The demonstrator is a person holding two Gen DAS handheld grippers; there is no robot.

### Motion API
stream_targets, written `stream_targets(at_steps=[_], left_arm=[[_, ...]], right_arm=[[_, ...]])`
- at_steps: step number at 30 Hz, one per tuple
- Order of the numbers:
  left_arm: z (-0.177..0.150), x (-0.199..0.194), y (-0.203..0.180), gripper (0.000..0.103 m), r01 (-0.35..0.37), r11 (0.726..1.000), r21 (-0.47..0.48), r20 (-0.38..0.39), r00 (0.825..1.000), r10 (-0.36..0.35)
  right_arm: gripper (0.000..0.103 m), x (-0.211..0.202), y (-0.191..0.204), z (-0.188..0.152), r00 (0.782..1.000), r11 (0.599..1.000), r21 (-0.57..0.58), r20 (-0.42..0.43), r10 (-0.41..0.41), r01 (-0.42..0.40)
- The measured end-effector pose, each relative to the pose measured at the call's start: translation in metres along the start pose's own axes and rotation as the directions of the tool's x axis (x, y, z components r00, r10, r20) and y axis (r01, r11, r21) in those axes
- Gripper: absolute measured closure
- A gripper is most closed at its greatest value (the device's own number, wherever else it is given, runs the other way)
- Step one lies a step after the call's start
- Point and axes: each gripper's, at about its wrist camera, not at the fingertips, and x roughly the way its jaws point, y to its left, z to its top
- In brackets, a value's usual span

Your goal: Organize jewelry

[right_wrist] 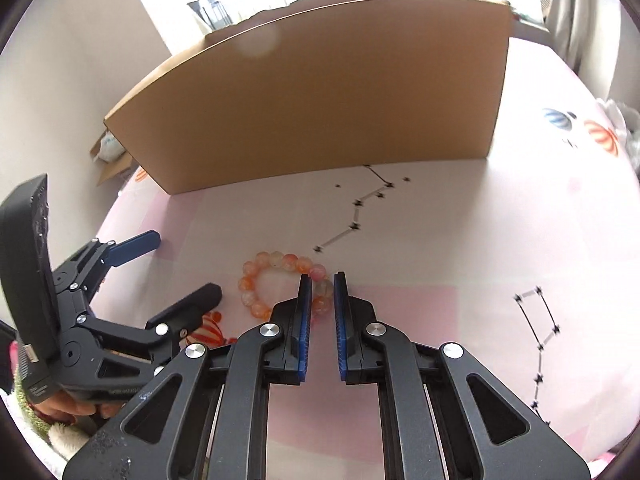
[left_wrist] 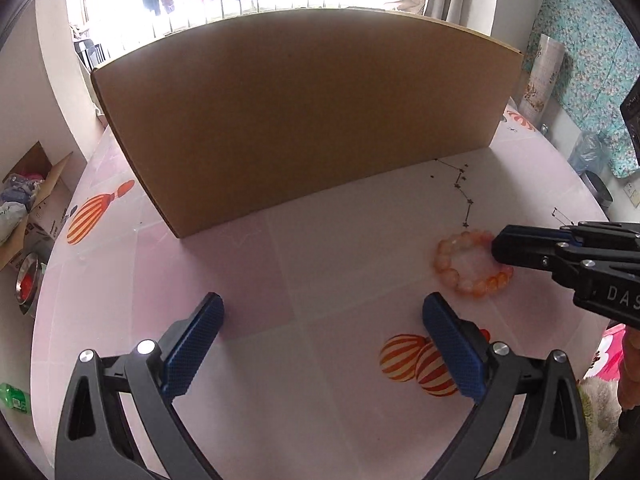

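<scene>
Orange-pink bead bracelet (right_wrist: 280, 286) — flat on the table (right_wrist: 460, 240).

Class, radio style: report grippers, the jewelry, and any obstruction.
Right gripper shut on bead bracelet, bracelet on table. Left gripper open, empty. Cardboard box behind, nothing in the way.
</scene>
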Motion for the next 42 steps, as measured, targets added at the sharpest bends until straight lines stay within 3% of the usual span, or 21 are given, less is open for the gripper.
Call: stream_targets(at_steps=[3,5,8,14,16,25,28,33,35,37,38,42], left_arm=[[0.001,0.004,0.005,0.005,-0.001,1.000,-0.003,0.005,1.000,0.001],[0.001,0.005,0.004,0.005,-0.001,1.000,-0.005,0.010,1.000,0.001],[0.000,0.005,0.003,0.005,-0.009,1.000,-0.013,0.013,1.000,0.009],[-0.001,0.002,0.004,0.005,-0.022,0.999,-0.028,0.005,1.000,0.022],[-0.002,0.002,0.004,0.005,-0.021,0.999,-0.028,0.004,1.000,0.021],[0.000,0.002,0.005,0.005,-0.020,0.999,-0.027,-0.002,1.000,0.020],[0.000,0.003,0.004,0.005,-0.015,1.000,-0.022,-0.010,1.000,0.015],[-0.001,0.003,0.003,0.005,-0.014,1.000,-0.019,-0.012,1.000,0.014],[-0.001,0.003,0.003,0.005,-0.014,1.000,-0.020,-0.012,1.000,0.014],[-0.001,0.003,0.003,0.005,-0.014,1.000,-0.020,-0.014,1.000,0.014],[0.000,0.003,0.003,0.005,-0.014,1.000,-0.021,-0.016,1.000,0.014],[-0.001,0.003,0.003,0.005,-0.015,1.000,-0.023,-0.018,1.000,0.015]], right_arm=[[0.083,-0.002,-0.006,0.001,1.000,1.000,0.007,0.015,0.018,-0.018],[0.065,-0.009,-0.012,-0.006,0.999,0.999,0.006,0.026,0.041,-0.042],[0.052,-0.008,-0.003,-0.007,0.999,0.999,-0.023,0.031,0.042,-0.041],[0.041,-0.007,0.000,-0.004,0.998,0.998,-0.025,0.031,0.055,-0.055],[0.035,-0.007,-0.014,0.013,0.997,0.999,-0.018,0.050,0.052,-0.051],[0.012,-0.022,-0.016,0.018,0.983,0.990,-0.027,0.124,-0.132,0.136],[0.008,-0.033,-0.013,0.022,0.959,0.970,-0.052,0.171,-0.225,0.237],[0.008,-0.038,0.002,0.022,0.875,0.886,-0.126,0.269,-0.402,0.446],[0.008,-0.039,0.007,0.021,0.840,0.847,-0.159,0.310,-0.445,0.507],[0.008,-0.042,0.006,0.023,0.827,0.830,-0.181,0.333,-0.452,0.527],[0.008,-0.042,0.006,0.023,0.832,0.836,-0.183,0.337,-0.441,0.518],[0.008,-0.043,-0.003,0.023,0.903,0.920,-0.149,0.301,-0.306,0.362]])
